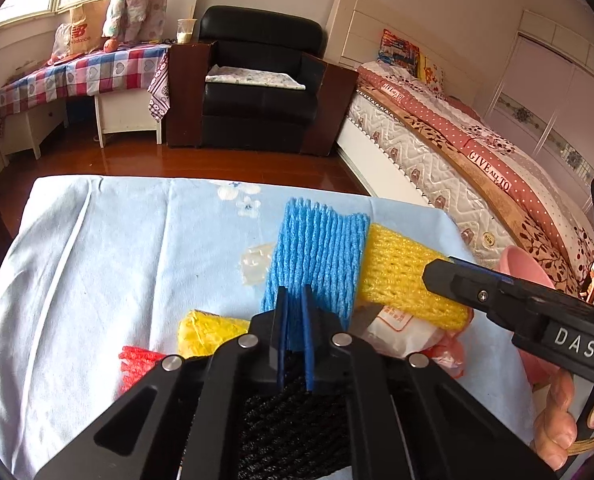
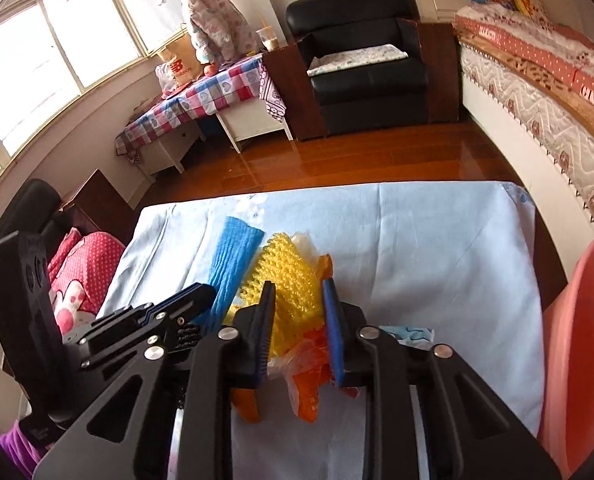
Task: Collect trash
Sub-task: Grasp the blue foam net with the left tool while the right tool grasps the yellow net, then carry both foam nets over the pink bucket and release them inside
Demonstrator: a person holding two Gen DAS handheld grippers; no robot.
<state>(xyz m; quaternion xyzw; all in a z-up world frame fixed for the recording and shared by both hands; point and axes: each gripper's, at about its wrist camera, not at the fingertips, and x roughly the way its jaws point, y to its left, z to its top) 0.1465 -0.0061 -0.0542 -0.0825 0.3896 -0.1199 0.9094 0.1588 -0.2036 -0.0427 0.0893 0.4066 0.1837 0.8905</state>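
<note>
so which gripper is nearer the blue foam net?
Left. The left gripper is shut on the near end of the blue foam net. The right gripper sits beside it, straddling the yellow foam net.

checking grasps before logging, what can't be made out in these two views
- Black foam net, left wrist view: mostly hidden beneath the left gripper.
- Red foam net, left wrist view: cut off behind the gripper body.
- Orange plastic wrapper, right wrist view: partly hidden by the right gripper fingers.
</note>
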